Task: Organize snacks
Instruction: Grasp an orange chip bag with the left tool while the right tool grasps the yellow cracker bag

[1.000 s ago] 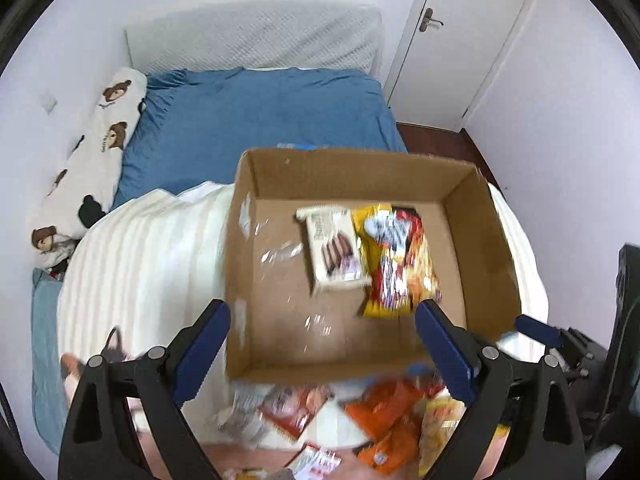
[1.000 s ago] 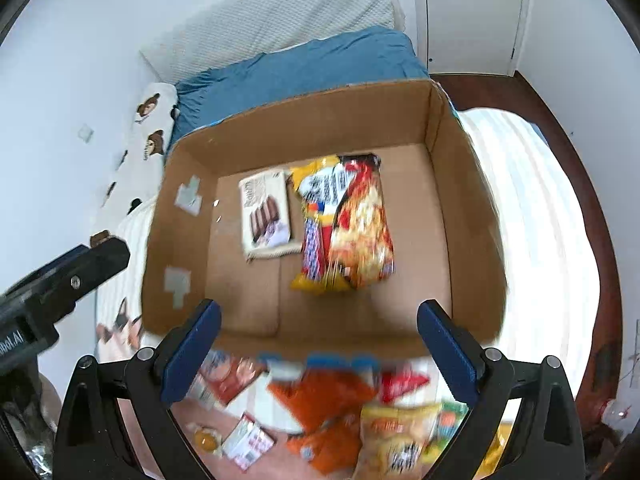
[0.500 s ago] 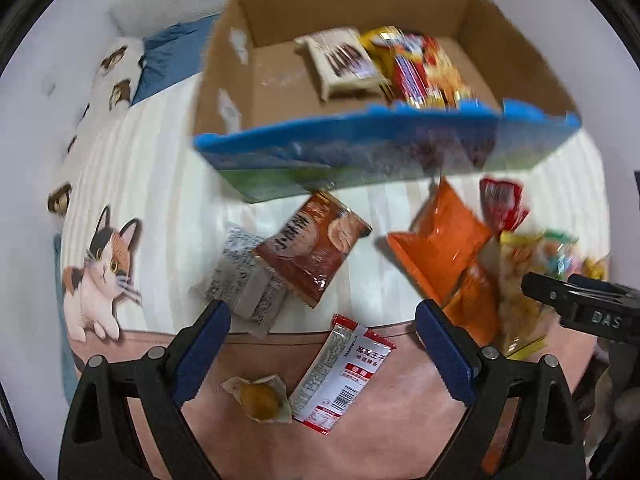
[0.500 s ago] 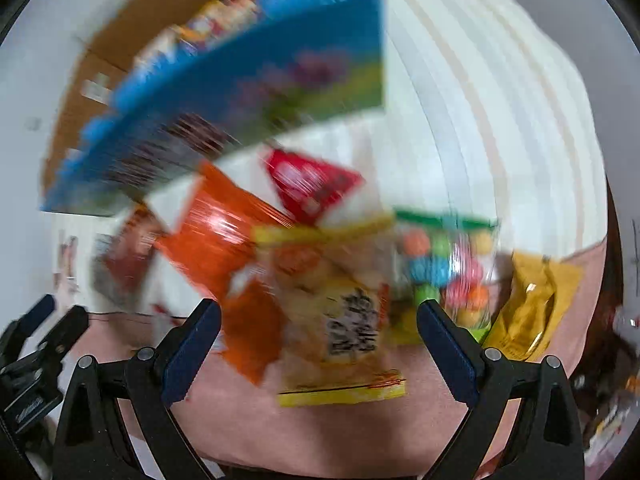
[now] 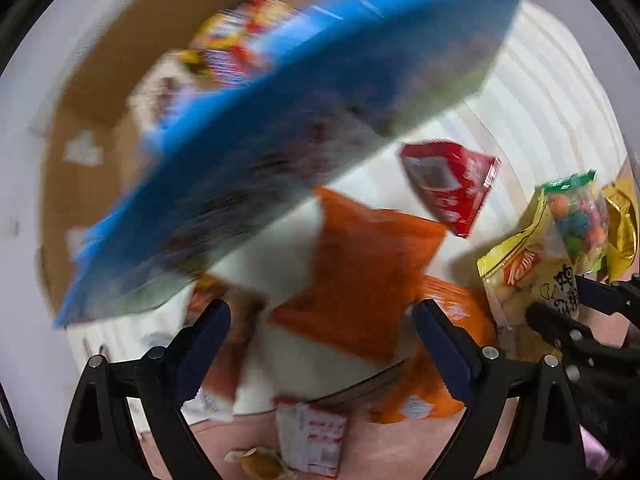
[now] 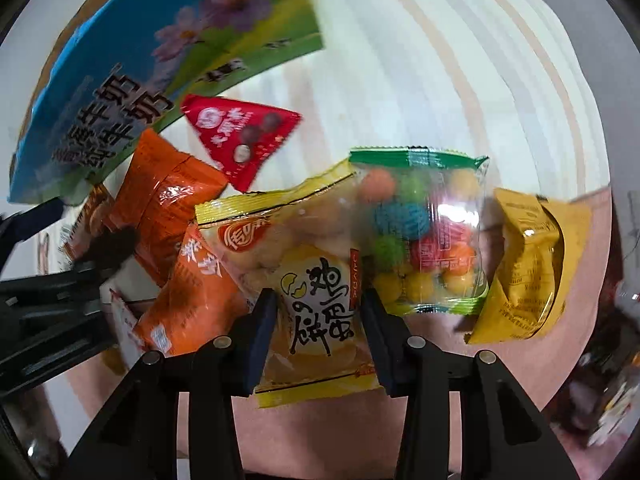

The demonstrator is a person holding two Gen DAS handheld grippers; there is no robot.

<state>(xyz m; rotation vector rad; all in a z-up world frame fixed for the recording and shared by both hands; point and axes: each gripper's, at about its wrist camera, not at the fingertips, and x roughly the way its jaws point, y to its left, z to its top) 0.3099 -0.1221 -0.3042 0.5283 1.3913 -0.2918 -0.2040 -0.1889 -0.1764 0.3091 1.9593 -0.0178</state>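
Snacks beside box [image 6: 120, 92], right jaws narrowed around yellow packet [image 6: 312, 300], left jaws wide.

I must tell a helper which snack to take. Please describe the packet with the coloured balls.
Below the blue box, snacks lie in a heap. The packet sits between a pale yellow bag and a mustard pouch. Only it is see-through, green-edged.
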